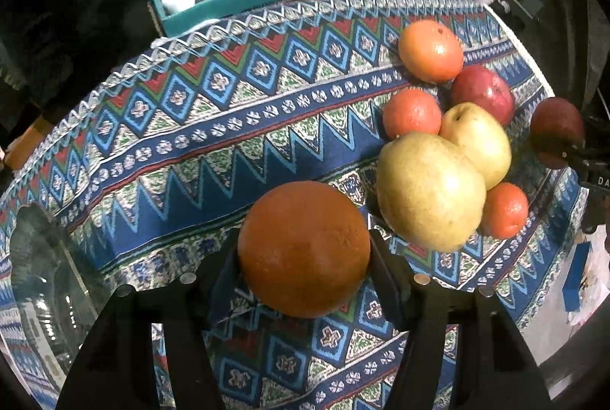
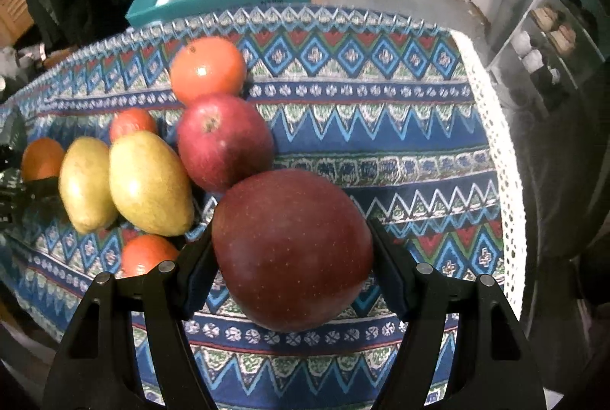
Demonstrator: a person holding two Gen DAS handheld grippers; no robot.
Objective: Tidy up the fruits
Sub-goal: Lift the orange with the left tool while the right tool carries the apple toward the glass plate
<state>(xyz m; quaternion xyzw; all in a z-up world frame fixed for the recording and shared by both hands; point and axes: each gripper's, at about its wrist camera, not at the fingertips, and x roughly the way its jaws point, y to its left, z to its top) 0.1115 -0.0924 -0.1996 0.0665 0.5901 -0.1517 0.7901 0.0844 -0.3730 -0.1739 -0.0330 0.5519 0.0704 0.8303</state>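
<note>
Round orange (image 1: 304, 249) pinched in left gripper (image 1: 304, 271), dark red apple (image 2: 292, 250) pinched in right gripper (image 2: 292, 265), both above patterned blue tablecloth (image 2: 381, 128), yellow pears (image 2: 148, 183) on it.

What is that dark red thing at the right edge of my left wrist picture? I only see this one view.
Observer: It's a red apple, and the right gripper has it pinched between both pads.
Child: Where is the other apple's stem? I can't find it.
Observer: The second red apple has its stem end turned up toward the right wrist camera.
Child: Is anything close to that gripper?
Observer: Yes, a small orange fruit lies on the cloth right beside its left finger; I cannot tell whether they touch.
</note>
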